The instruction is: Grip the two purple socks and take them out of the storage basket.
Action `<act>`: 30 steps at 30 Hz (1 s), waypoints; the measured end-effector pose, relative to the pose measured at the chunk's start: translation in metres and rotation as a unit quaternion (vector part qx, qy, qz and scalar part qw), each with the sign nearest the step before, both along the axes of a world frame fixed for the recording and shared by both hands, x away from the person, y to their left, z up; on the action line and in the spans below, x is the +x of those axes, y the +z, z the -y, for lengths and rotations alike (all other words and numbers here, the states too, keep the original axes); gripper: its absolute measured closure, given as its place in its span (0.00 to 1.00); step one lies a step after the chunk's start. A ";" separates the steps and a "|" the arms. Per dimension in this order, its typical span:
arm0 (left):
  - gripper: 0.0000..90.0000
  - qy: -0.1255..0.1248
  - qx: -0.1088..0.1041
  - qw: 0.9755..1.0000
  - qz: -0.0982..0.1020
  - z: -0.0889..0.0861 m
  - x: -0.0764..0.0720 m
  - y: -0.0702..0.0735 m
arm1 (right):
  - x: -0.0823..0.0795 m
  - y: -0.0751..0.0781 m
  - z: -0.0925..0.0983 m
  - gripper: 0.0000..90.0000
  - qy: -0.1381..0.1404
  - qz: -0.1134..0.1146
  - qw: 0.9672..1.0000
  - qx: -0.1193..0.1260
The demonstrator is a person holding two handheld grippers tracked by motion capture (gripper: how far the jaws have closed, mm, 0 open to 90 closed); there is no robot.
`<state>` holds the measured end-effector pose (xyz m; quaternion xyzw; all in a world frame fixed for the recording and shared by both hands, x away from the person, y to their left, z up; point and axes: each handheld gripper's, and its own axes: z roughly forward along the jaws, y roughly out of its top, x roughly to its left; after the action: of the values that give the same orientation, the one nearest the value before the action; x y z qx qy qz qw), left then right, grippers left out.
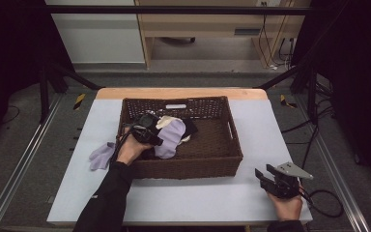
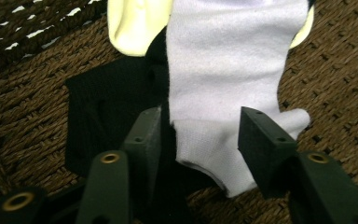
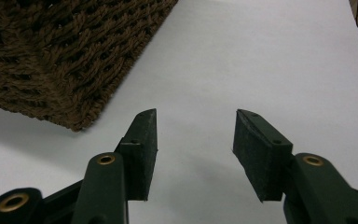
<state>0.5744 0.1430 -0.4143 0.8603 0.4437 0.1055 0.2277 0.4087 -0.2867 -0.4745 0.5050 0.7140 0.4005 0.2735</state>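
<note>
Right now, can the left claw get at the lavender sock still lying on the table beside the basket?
Probably yes: the left claw is open inside the basket, and the lavender sock lies uncovered just outside its left wall.

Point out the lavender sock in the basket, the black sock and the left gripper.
lavender sock (image 2: 223, 79), left gripper view, middle of its body.
black sock (image 2: 105, 112), left gripper view, its flat middle.
left gripper (image 2: 199, 135), left gripper view, gap between its open jaws.

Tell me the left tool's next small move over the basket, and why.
Probably lift the left tool clear of the basket and go for the lavender sock lying on the table by the basket's left wall. Its jaws stand open around the pale sock, which lies flat on the black sock inside, so that one looks delivered.
</note>
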 end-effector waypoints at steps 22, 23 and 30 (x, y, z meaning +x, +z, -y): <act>0.95 0.006 -0.076 0.991 0.106 -0.010 -0.016 0.029 | -0.001 0.001 -0.001 0.56 -0.001 -0.003 1.000 0.004; 0.95 0.005 -0.085 0.989 0.118 -0.011 -0.018 0.032 | -0.001 0.001 -0.001 0.56 -0.001 -0.003 1.000 0.004; 0.95 -0.003 -0.147 0.972 0.185 -0.012 -0.036 0.054 | -0.001 0.001 0.000 0.56 -0.002 -0.003 1.000 0.004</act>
<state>0.5386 0.1552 -0.3601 0.7846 0.4019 0.1955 0.4298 0.4078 -0.2862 -0.4738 0.5083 0.7123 0.4014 0.2704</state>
